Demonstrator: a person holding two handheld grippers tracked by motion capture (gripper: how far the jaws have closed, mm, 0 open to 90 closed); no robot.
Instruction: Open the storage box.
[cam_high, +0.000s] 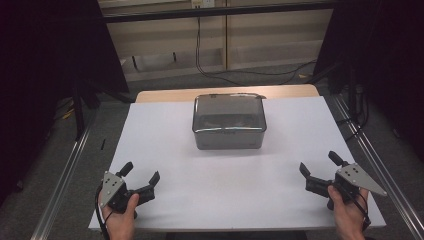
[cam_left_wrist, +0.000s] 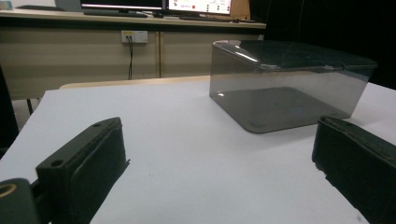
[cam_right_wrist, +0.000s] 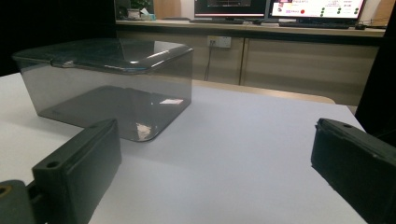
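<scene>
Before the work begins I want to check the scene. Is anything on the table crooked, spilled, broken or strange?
Nothing stands out. The smoky transparent plastic box with its lid closed sits flat and upright on the white table top, square to its edges. No spill or damage shows. Both hand-held grippers, left and right, are open and well apart from the box.

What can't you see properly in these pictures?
- What is inside the smoky box: the high view shows dark shapes through the tinted lid, too blurred to name.
- Writing on the box's front wall: too small in the high view.
- The monitors: cut off by the top edge of the right gripper view, text too small.
</scene>
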